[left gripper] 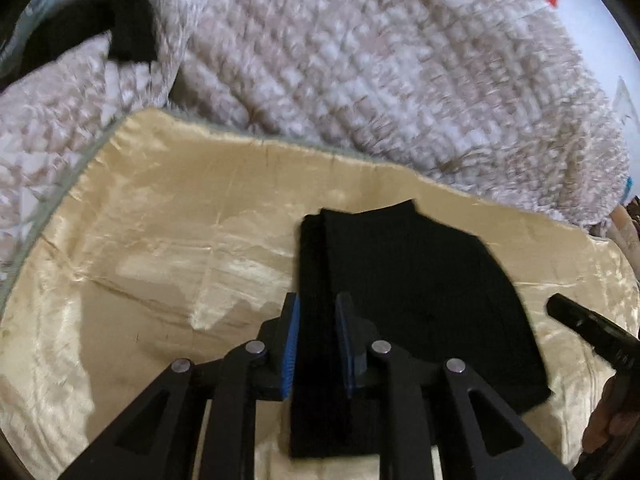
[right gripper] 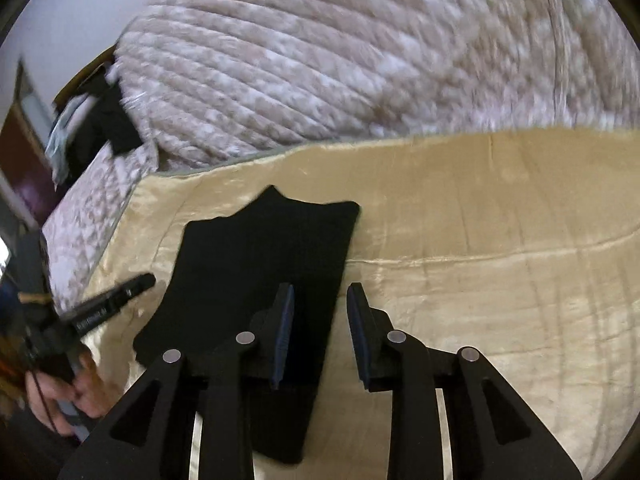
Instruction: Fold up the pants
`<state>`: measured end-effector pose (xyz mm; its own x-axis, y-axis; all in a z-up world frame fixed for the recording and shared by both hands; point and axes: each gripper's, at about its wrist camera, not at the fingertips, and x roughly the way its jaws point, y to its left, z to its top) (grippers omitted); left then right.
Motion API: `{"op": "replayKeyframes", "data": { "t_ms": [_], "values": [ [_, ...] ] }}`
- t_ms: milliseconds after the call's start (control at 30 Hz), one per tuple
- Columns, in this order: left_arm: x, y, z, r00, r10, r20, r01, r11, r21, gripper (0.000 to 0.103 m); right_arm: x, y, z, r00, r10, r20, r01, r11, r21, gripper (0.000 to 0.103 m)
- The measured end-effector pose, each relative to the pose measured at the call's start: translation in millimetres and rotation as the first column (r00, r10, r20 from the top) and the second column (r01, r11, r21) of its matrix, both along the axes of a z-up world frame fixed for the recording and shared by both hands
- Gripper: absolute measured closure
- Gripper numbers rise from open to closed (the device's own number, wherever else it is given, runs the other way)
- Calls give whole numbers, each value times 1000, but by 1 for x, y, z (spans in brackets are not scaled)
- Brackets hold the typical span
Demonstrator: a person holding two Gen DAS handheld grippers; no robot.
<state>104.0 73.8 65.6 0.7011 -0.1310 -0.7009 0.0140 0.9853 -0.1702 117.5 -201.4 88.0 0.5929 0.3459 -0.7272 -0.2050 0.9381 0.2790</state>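
Note:
The black pants (left gripper: pixel 404 300) lie folded into a compact stack on a shiny cream cloth (left gripper: pixel 160 248); they also show in the right wrist view (right gripper: pixel 260 272). My left gripper (left gripper: pixel 318 312) is open, its blue-padded fingers straddling the left edge of the stack just above it. My right gripper (right gripper: pixel 320 304) is open over the stack's right edge, with the cream cloth (right gripper: pixel 480 260) beyond. The right gripper shows at the far right of the left wrist view (left gripper: pixel 592 332), and the left gripper at the left of the right wrist view (right gripper: pixel 108 304).
A bulky pale quilted blanket (left gripper: pixel 380 60) is heaped behind the cream cloth, also filling the top of the right wrist view (right gripper: pixel 360 48). A dark garment (right gripper: pixel 108 120) lies at the far left by the blanket. A hand (right gripper: pixel 68 392) holds the left gripper's handle.

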Motion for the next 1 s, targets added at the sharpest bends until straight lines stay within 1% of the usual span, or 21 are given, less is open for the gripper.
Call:
{"op": "replayKeyframes", "data": {
  "t_ms": [67,133,200,267,300,367,433,500,567,667,733,767,800,833,867,900,1000],
  "values": [
    [-19,-12,8,999,-35,33,35,999,6,82,-20,14,7,999,33,42,-32,999,-41,75],
    [-35,-25,8,996,-69,47,68,997,22,82,-37,27,7,996,70,61,-65,995,-72,75],
    [-44,-35,-2,995,-95,24,94,994,48,82,-51,39,-1,993,102,58,-95,989,-111,75],
    [-46,-40,-19,995,-95,-23,96,992,81,82,-59,48,-16,992,125,31,-119,981,-154,75],
    [-46,-41,-23,995,-95,-33,98,991,89,82,-61,50,-22,991,128,23,-122,977,-176,76],
    [-50,-41,-21,996,-89,-18,90,989,114,82,-63,50,-26,990,139,28,-131,971,-200,76],
    [-58,-39,-16,997,-76,-11,76,991,107,82,-66,46,-18,992,126,30,-119,975,-186,75],
    [-65,-37,-18,998,-62,-28,64,994,92,82,-75,42,-10,992,115,44,-106,981,-160,75],
    [-72,-37,-22,997,-51,-49,56,994,96,82,-86,39,-6,993,107,53,-98,983,-153,75],
    [-83,-41,-26,997,-57,-56,64,991,120,82,-104,38,-8,993,110,45,-102,984,-148,75],
    [-88,-42,-28,997,-61,-56,68,989,128,77,-112,39,-10,994,106,37,-99,982,-159,75],
    [-91,-42,-29,997,-60,-56,67,989,128,72,-114,39,-12,994,102,33,-96,982,-164,75],
    [-92,-42,-30,997,-56,-56,63,990,130,67,-117,38,-15,995,97,26,-92,982,-168,70],
    [-93,-42,-32,997,-51,-56,58,989,133,65,-118,37,-17,995,93,18,-89,982,-169,62],
    [-93,-41,-33,997,-49,-58,56,989,135,63,-119,35,-20,996,88,10,-85,982,-169,59],
    [-93,-42,-35,997,-46,-63,55,989,139,63,-119,34,-24,997,83,2,-82,982,-167,57],
    [-90,-41,-40,996,-42,-79,53,989,138,63,-117,32,-33,997,75,-19,-77,980,-182,57]
  ]
}}
